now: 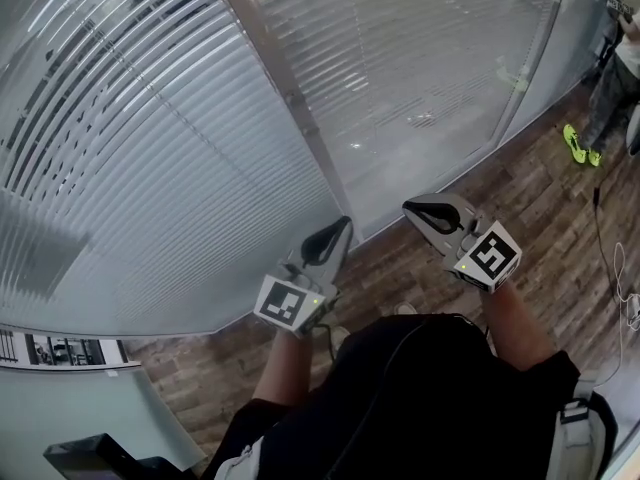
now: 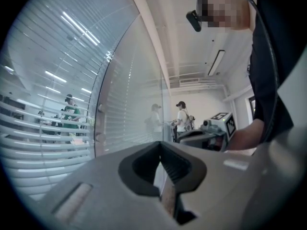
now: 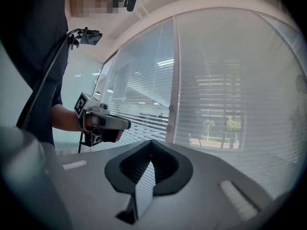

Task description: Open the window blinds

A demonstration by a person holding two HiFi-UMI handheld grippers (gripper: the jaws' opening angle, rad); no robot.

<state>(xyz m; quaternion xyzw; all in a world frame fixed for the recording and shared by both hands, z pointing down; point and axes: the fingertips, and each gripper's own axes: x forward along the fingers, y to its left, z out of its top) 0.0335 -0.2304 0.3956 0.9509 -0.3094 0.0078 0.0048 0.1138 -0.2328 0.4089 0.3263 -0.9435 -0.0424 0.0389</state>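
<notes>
Claws first: my left claw [image 2: 159, 143] is clenched, its tips pressed together with nothing between them. My right claw [image 3: 151, 143] is clenched and empty likewise (each one shows off to the side in the other's view). Below both claws lies the wood-plank floor [image 1: 540, 208]. Just ahead of them hang the window blinds [image 1: 150, 158], and neither claw touches them. A pale frame post [image 1: 290, 98] rises ahead, between the two claws. One stretch of slats runs beyond my left claw and another beyond my right. Far off to the right of my right claw a person [image 1: 612, 78] stands near the blinds, in bright green shoes [image 1: 578, 146].
</notes>
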